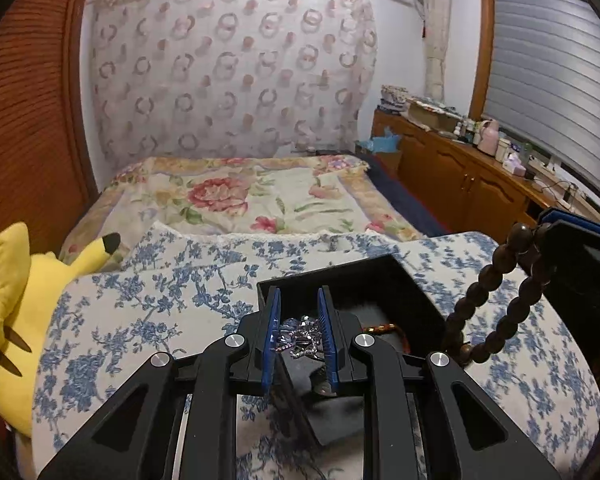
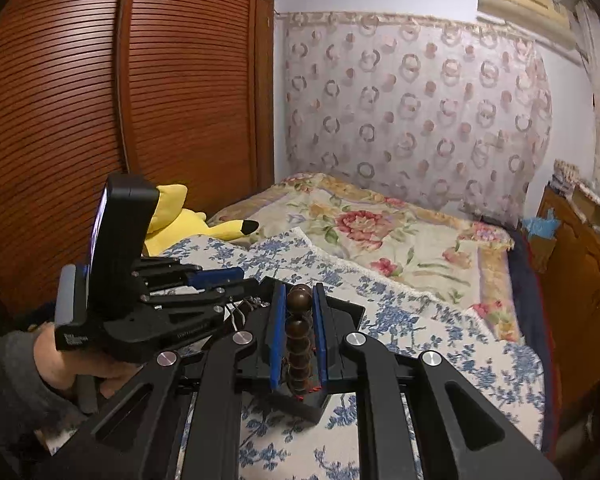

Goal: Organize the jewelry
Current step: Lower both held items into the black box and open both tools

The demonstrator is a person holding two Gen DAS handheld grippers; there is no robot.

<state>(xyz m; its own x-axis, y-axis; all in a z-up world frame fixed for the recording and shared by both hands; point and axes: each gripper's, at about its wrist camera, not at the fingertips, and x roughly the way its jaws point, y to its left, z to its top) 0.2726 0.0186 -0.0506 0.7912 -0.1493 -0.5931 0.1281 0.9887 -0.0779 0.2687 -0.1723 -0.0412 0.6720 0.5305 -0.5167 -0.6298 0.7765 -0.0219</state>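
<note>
on a bed (image 1: 148, 304) spread with blue-flowered cloth, the left gripper (image 1: 299, 334) has its fingers (image 1: 271, 332) pinching a sparkling jewelry piece (image 1: 300, 336) over the open black box (image 1: 340, 284), while the right gripper (image 2: 299, 336) pinches a strand of dark wooden beads (image 2: 299, 332) beside it. the strand's long axis runs along the right fingers, and its loop hangs down toward the bed. judged from here, each piece should be lowered fully inside the box's walls before release, the bead loop gathered so none drapes over the rim.
</note>
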